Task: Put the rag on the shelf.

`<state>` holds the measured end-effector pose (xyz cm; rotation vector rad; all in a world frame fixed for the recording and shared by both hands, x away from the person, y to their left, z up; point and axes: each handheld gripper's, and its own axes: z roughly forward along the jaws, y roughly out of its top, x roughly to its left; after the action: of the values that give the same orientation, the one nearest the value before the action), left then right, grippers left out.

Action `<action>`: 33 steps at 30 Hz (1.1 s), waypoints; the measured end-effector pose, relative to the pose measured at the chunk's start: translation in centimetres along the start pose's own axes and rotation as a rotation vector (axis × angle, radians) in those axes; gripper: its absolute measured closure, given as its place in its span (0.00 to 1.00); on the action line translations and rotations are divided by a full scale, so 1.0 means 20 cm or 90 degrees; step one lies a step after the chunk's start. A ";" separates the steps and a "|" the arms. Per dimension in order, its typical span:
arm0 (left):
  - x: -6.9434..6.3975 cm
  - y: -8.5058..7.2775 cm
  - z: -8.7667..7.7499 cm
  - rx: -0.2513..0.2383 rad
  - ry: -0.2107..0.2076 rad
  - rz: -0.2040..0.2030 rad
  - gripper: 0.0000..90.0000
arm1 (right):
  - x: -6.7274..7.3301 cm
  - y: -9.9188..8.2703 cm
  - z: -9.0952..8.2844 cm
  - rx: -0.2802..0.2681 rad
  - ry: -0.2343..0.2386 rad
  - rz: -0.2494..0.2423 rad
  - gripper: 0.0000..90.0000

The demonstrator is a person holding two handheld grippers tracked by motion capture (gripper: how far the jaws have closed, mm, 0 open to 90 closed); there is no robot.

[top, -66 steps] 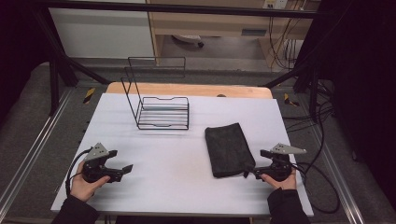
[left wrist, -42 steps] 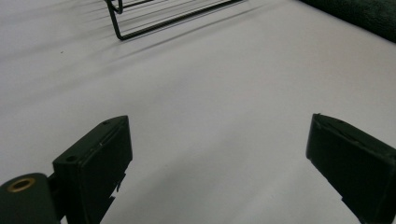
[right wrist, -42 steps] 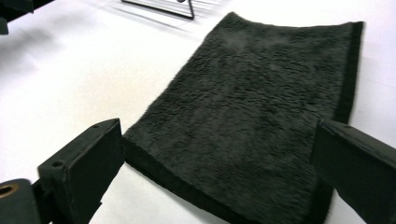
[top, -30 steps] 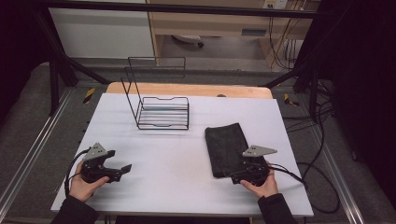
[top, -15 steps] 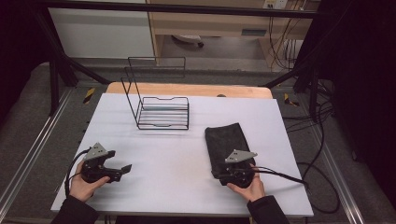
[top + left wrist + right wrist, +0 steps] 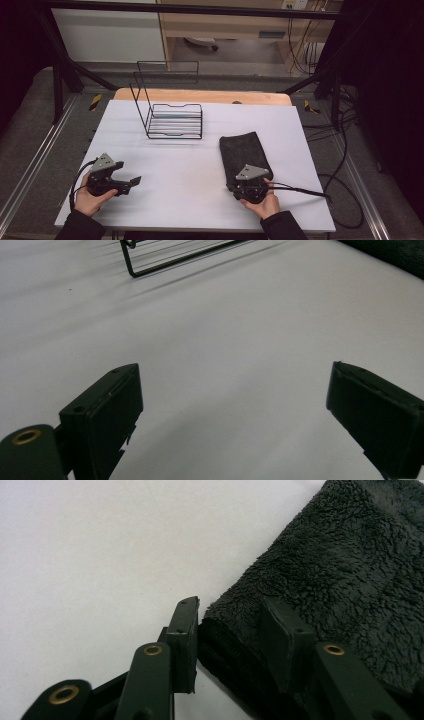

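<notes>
A dark fluffy folded towel [image 6: 245, 150] lies on the white table [image 6: 185, 175], right of centre. My right gripper [image 6: 239, 186] sits at its near left corner. In the right gripper view the jaws have just been closing, and the right gripper [image 6: 232, 630] now pinches that corner of the towel [image 6: 350, 565], one pad against the folded edge and the other pressed into the pile. My left gripper [image 6: 131, 184] rests at the table's front left, held in a hand. The left gripper [image 6: 235, 377] stands open with only bare table between its jaws.
A black wire rack [image 6: 172, 120] stands upright at the back, left of centre; its base [image 6: 170, 255] lies far ahead in the left gripper view. The right gripper's cable [image 6: 305, 191] trails off to the right. Metal frame rails run along both sides of the table.
The right hand moved left and forward from the table's right edge to the towel's near corner, and its jaws narrowed onto that corner. The left gripper has not moved.
</notes>
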<state>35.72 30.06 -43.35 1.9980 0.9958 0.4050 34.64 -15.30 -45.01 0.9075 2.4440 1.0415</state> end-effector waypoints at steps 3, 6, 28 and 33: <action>0.00 0.00 0.00 0.001 0.000 -0.002 0.09 | -0.01 0.01 0.00 0.007 0.003 0.000 0.74; 0.00 0.00 0.00 -0.002 0.000 -0.003 0.09 | -0.02 0.01 0.00 0.009 0.006 -0.001 0.78; 0.01 0.00 0.00 0.000 0.003 -0.004 0.09 | -0.06 0.09 -0.09 -0.026 0.041 0.055 0.92; 0.01 0.00 0.00 0.001 0.003 -0.003 0.10 | -0.03 0.12 -0.10 -0.031 0.055 0.055 0.93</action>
<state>35.81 30.15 -43.35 1.9969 1.0042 0.4070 35.08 -15.44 -41.86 0.9795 2.4563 1.1883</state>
